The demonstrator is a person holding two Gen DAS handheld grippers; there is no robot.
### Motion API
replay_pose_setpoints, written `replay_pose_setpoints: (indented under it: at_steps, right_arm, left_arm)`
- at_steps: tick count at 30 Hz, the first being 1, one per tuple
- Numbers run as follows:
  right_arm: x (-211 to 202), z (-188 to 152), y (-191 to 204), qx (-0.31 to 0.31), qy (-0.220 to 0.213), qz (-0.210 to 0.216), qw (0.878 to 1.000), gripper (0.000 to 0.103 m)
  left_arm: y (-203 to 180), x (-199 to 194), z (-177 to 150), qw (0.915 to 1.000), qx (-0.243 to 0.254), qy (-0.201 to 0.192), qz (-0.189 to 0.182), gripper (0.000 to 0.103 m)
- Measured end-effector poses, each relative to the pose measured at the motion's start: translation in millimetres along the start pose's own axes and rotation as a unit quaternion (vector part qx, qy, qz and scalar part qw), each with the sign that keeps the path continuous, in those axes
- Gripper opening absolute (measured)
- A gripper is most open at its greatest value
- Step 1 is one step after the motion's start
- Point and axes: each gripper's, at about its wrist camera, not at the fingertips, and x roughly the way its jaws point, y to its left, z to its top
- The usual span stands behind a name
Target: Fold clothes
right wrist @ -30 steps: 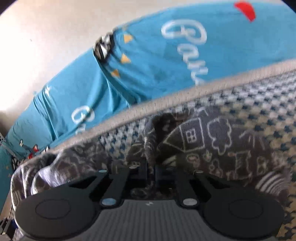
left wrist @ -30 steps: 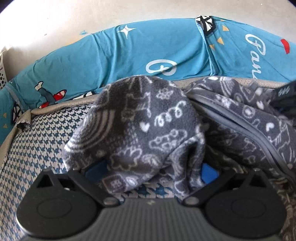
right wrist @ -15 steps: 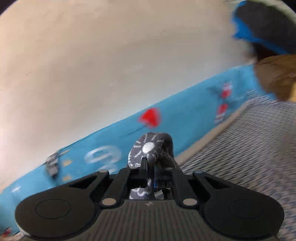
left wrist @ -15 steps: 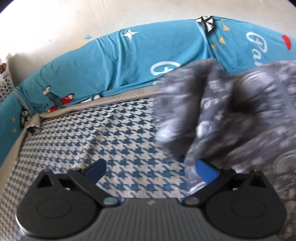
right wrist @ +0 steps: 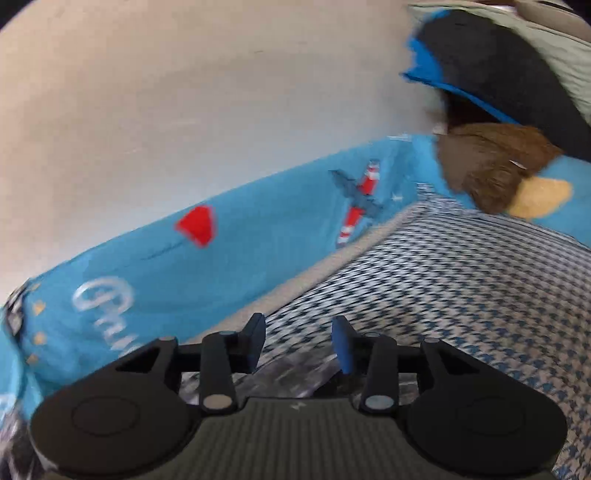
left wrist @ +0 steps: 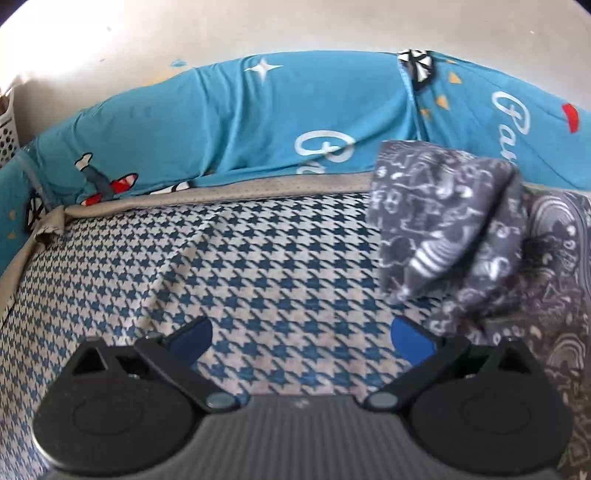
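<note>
We are looking along the left gripper (left wrist: 301, 338) and its blue-padded fingers (left wrist: 412, 339) are standing wide apart with nothing between them, hovering over the blue-and-white houndstooth bed cover (left wrist: 258, 266). The grey fleece garment with white doodle print (left wrist: 439, 218) is sitting to the right of that gripper, one bunched fold rising near the far edge of the cover and the rest spreading flat toward the right edge of the view; it is not touching the left fingers. Behind it, the turquoise padded bumper with aeroplane and lettering print (left wrist: 229, 122) is curving along the pale wall (left wrist: 184, 33). Over on the right wrist view, the right gripper (right wrist: 299, 345) is also showing its fingers parted, a clear gap between the pads, gripping nothing. A blurred strip of the grey fleece is lying just under and behind those fingers. Farther off, a brown plush toy (right wrist: 495, 166) is resting against the bumper's corner.
</note>
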Motion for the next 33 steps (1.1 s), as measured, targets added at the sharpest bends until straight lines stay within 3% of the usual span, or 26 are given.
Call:
replay_pose_setpoints:
  at_steps: [5, 9, 17, 27, 30, 33]
  right_arm:
    - [-21, -30, 18, -0.021, 0.065, 0.087, 0.994, 0.040]
    - [-45, -62, 46, -0.078, 0.094, 0.132, 0.984, 0.040]
    - [-100, -136, 82, -0.164, 0.143, 0.220, 0.951, 0.040]
    - [-133, -202, 112, -0.239, 0.190, 0.282, 0.910, 0.040]
    - [-145, -219, 123, -0.274, 0.181, 0.295, 0.898, 0.049]
    - [-156, -234, 132, -0.302, 0.166, 0.302, 0.889, 0.067]
  left_arm:
    - [-5, -3, -4, 0.9998, 0.019, -0.008, 0.003, 0.103]
    - [-1, -7, -3, 0.9997, 0.017, -0.016, 0.007, 0.103]
    - [3, -13, -3, 0.9994, 0.017, -0.030, 0.006, 0.103]
    - [7, -16, -6, 0.9995, 0.012, -0.027, 0.006, 0.103]
    - [7, -16, -5, 0.9996, 0.012, -0.026, 0.007, 0.103]
    - [8, -15, -5, 0.9996, 0.011, -0.024, 0.009, 0.103]
